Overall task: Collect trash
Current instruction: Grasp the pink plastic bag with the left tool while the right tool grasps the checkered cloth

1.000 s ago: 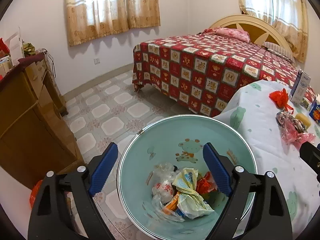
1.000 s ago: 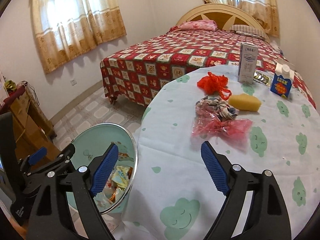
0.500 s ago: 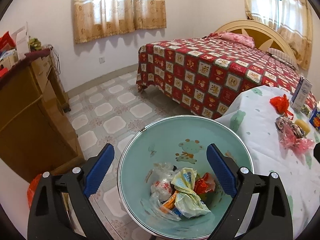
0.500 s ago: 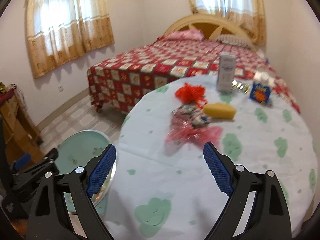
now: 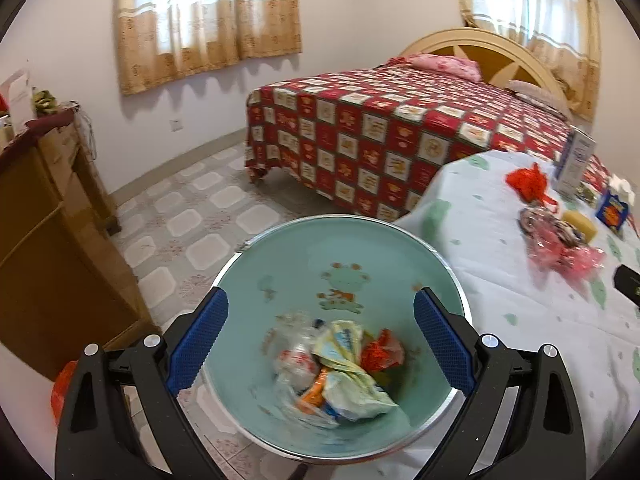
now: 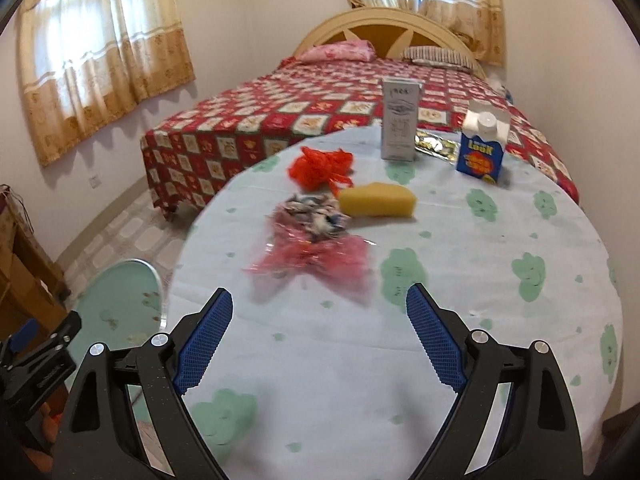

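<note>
Bedroom floor tiles, a red patchwork bed (image 6: 320, 112) and curtained windows frame a round tabletop (image 6: 500, 320) under a pale cloth printed with green clouds.

Straight ahead of the right claw (image 6: 320, 340), just past its fingertips, lies a crumpled pink wrapper (image 6: 316, 258). Touching it on the far side is a scrunched blue-and-white wrapper (image 6: 316, 210). Beyond that, ahead and slightly right, sits a yellow sponge (image 6: 378, 199), and a red plastic bag (image 6: 320, 167) lies just behind it to the left. Farther off stand a tall grey carton (image 6: 401, 120) and, to its right, a blue carton (image 6: 482, 146) with a white cap; a gold foil packet (image 6: 436, 145) lies between them. The right claw hangs released above the cloth, its blue pads wide apart and gripping nothing.

Low to the left of the right claw, beside the tabletop's edge, stands a mint-green bin (image 5: 280, 264). The left claw (image 5: 320, 340) hovers released directly over its mouth, empty. Beneath it, at the bottom of the bin, sits a heap of wrappers (image 5: 340, 368): clear plastic, yellowish packets and a red scrap. A wooden cabinet (image 5: 44, 240) stands to the left claw's left.
</note>
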Action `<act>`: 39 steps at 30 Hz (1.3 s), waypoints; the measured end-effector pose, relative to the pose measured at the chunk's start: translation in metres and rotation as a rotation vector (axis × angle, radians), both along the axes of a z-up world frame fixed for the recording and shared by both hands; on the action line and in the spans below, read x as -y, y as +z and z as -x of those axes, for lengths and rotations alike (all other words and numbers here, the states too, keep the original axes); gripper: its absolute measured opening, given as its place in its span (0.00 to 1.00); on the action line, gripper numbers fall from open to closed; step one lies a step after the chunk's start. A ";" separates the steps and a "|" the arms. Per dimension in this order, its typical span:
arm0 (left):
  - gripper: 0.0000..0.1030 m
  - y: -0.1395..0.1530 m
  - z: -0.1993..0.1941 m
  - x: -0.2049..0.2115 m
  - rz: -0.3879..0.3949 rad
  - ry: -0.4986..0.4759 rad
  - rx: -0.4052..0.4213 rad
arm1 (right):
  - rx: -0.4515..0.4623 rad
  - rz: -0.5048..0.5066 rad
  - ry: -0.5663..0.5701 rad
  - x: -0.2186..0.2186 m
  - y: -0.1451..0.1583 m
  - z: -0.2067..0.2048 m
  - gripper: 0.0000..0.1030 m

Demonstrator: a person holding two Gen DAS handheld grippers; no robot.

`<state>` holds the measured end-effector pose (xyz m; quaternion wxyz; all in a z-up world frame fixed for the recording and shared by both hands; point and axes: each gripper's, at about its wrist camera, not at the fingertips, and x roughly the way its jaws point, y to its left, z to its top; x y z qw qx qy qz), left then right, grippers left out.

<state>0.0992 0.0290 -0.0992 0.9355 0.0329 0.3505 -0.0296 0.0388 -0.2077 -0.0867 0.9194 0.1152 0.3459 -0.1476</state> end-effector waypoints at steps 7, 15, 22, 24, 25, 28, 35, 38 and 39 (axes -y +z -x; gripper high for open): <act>0.90 -0.005 0.006 0.038 -0.008 -0.078 -0.031 | -0.034 -0.006 -0.015 0.026 -0.011 0.000 0.84; 0.90 0.004 0.002 0.073 -0.009 -0.136 -0.031 | -0.034 -0.017 -0.048 0.061 -0.016 0.002 0.77; 0.89 0.002 -0.009 0.113 0.006 -0.215 -0.067 | -0.049 0.004 -0.084 0.104 -0.020 0.011 0.58; 0.88 0.003 -0.013 0.126 0.021 -0.234 -0.079 | -0.048 -0.002 -0.096 0.115 -0.021 0.014 0.57; 0.87 0.005 -0.017 0.136 0.028 -0.250 -0.084 | -0.047 -0.002 -0.106 0.121 -0.021 0.016 0.57; 0.82 0.004 -0.026 0.158 0.022 -0.284 -0.087 | -0.042 -0.011 -0.115 0.134 -0.022 0.019 0.57; 0.70 -0.017 -0.055 0.210 0.044 -0.346 -0.180 | -0.026 -0.031 -0.119 0.145 -0.021 0.023 0.57; 0.58 -0.032 -0.064 0.220 0.052 -0.334 -0.230 | -0.034 -0.049 -0.127 0.150 -0.023 0.022 0.57; 0.50 -0.034 -0.065 0.222 0.055 -0.336 -0.238 | -0.038 -0.057 -0.131 0.152 -0.025 0.022 0.57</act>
